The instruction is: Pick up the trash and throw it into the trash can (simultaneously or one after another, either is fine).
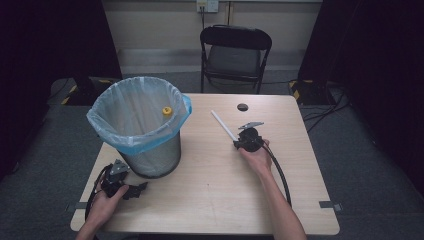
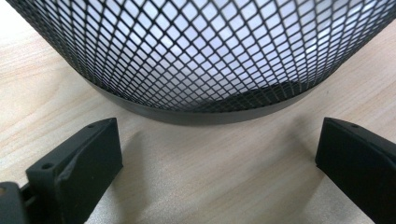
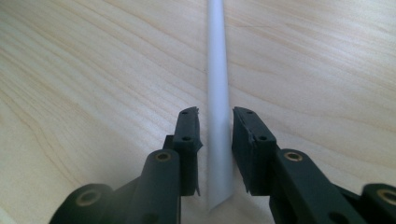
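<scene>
At the near edge of the bench (image 1: 210, 200), the person's left hand (image 1: 102, 202) rested on the wood with the left gripper (image 1: 131, 190) lying low beside the foot of the bin. Its fingers (image 2: 88, 158) stood wide apart with only bare wood between them, holding nothing, and both were cut off at the frame edges in the left gripper view. Just ahead of them rose the black mesh wastebasket (image 2: 196, 60), so close that only its lower wall and base ring could be seen there.

To the right and farther in, the right hand (image 1: 256, 157) held the right gripper (image 1: 239, 144) over a white tube (image 1: 223, 125) that lay flat on the bench. In the right gripper view the fingers (image 3: 189, 140) sat either side of the tube's near end (image 3: 218, 140), drawn in close against it; whether the pads truly pressed on it was hard to judge, a thin gap seeming to remain on the right side. The near tip looked cut at a slant. A black cable (image 1: 280, 175) trailed back along the forearm.

From above, the wastebasket (image 1: 150, 155) carried a pale blue liner (image 1: 135, 112), and a small yellow object (image 1: 167, 111) sat inside, too small to identify. Beyond the tube was a round hole (image 1: 242, 107) in the bench top. Farthest off stood a black folding chair (image 1: 235, 52) and a wall socket (image 1: 207, 6), half cut off. No writing could be read anywhere.
</scene>
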`<state>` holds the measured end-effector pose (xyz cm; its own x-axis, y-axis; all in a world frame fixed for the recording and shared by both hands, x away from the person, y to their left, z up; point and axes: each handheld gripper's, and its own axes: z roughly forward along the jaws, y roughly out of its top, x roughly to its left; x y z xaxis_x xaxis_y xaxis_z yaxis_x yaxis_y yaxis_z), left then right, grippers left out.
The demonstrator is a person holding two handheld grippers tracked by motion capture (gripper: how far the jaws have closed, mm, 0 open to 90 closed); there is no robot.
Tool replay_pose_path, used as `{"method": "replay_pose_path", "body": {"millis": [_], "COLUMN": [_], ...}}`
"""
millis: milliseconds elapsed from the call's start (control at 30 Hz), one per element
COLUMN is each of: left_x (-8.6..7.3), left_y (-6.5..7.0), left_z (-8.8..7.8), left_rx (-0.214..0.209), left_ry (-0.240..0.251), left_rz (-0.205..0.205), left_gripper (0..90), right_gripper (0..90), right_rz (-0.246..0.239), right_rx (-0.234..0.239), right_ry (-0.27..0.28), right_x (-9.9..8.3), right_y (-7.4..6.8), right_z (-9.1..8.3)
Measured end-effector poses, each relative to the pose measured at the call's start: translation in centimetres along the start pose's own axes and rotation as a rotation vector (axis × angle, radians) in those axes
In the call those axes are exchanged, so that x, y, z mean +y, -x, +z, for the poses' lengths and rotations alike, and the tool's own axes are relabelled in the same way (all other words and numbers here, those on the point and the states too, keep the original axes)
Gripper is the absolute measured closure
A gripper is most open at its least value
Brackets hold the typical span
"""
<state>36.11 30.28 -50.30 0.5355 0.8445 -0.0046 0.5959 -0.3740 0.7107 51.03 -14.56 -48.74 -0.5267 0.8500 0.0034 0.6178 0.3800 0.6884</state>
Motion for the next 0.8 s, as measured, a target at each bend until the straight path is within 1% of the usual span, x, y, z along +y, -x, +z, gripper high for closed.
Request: {"method": "replay_pose_path", "body": {"millis": [33, 100, 200, 300, 400, 433, 467, 567, 633, 767, 800], "left_x": [0.0, 0.0, -0.01, -0.01, 0.0, -0.01, -0.01, -0.01, -0.01, 0.0, 0.0], "left_y": [0.0, 0.02, 0.0, 0.0, 0.0, 0.0, 0.01, 0.01, 0.01, 0.0, 0.0], "left_z": [0.0, -0.01, -0.05, -0.05, -0.05, -0.04, -0.04, -0.04, -0.04, -0.05, -0.05], "left_rx": [0.0, 0.001, 0.009, 0.009, 0.009, 0.009, 0.009, 0.009, 0.009, 0.009, 0.009], "left_ry": [0.0, 0.0, 0.0, 0.0, 0.0, 0.0, 0.0, 0.0, 0.0, -0.001, -0.001], "left_rz": [-0.001, -0.001, 0.005, 0.004, 0.005, 0.004, 0.003, 0.003, 0.004, 0.005, 0.005], "left_gripper": [0.0, 0.0, 0.1, 0.0, 0.0, 0.0, 0.0, 0.0, 0.0, 0.0, 0.0], "right_gripper": [72.7, 78.1, 79.6, 80.1, 80.6, 80.6, 80.7, 80.8, 80.9, 80.9, 80.9], "right_rz": [-0.001, 0.009, 0.018, 0.04, 0.035, 0.041, 0.054, 0.069, 0.082, 0.092, 0.089], "right_rx": [-0.004, -0.007, -0.012, -0.014, -0.016, -0.014, -0.005, 0.001, 0.019, 0.01, 0.016], "right_ry": [0.001, 0.004, 0.006, 0.008, 0.005, 0.005, 0.008, 0.02, 0.03, 0.044, 0.05], "right_x": [0.02, -0.04, -0.07, -0.09, -0.03, -0.03, -0.05, -0.23, -0.3, -0.04, 0.05], "right_y": [-0.05, -0.28, -0.3, -0.29, -0.31, -0.27, -0.18, -0.05, 0.02, -0.07, -0.05], "right_z": [0.01, 0.0, -0.02, -0.01, -0.02, -0.02, -0.03, -0.05, -0.01, -0.25, -0.33]}}
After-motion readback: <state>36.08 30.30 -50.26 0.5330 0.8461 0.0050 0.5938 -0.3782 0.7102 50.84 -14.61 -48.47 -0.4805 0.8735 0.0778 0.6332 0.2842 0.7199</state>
